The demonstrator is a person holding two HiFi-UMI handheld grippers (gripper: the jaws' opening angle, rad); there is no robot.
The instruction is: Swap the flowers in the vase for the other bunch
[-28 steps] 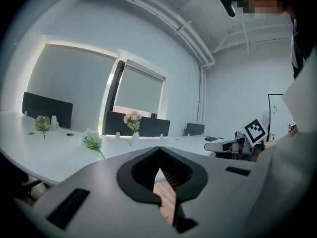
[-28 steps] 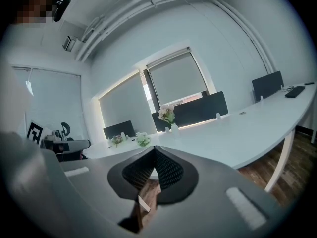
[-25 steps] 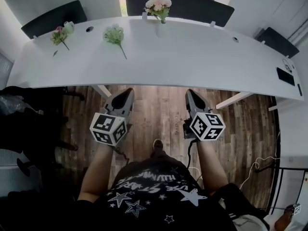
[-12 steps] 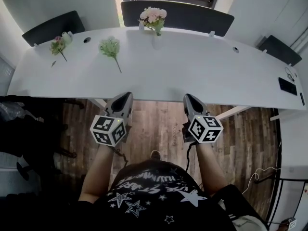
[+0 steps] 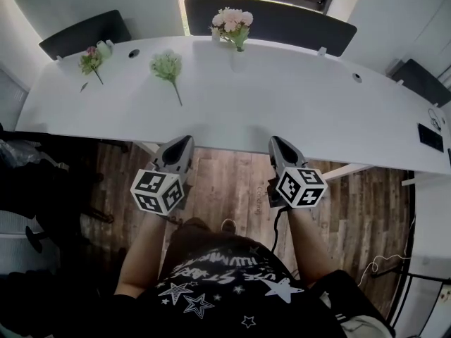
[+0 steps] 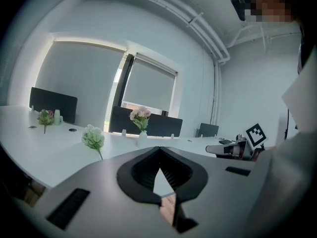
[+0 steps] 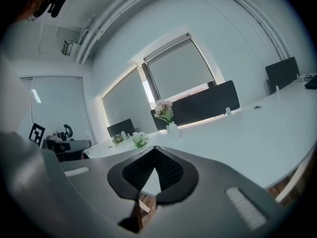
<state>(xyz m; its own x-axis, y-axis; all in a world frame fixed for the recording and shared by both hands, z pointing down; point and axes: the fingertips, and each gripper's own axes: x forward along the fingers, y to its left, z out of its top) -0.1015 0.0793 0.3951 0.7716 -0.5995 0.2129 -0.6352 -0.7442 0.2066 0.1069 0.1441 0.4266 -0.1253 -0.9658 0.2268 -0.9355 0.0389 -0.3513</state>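
A pink bunch of flowers (image 5: 231,21) stands in a small white vase (image 5: 238,56) at the far middle of the white table (image 5: 296,104). A white-green bunch (image 5: 167,65) lies flat on the table left of it, and a smaller pink bunch (image 5: 90,60) lies at the far left. My left gripper (image 5: 184,141) and right gripper (image 5: 275,141) are both shut and empty. They hover side by side at the table's near edge, far short of the flowers. The vase (image 6: 142,135) and the white-green bunch (image 6: 92,137) show beyond the left gripper (image 6: 159,148). The right gripper (image 7: 155,148) points toward the vase (image 7: 172,128).
Dark partition screens (image 5: 282,21) line the table's far edge. A small white bottle (image 5: 106,46) stands by the far-left bunch. A black phone (image 5: 431,136) lies at the table's right end. Wooden floor (image 5: 232,182) lies under both grippers.
Both grippers have moved forward together, and their tips now reach the table's near edge. The table and flowers sit closer in the head view. Jaws stayed shut.
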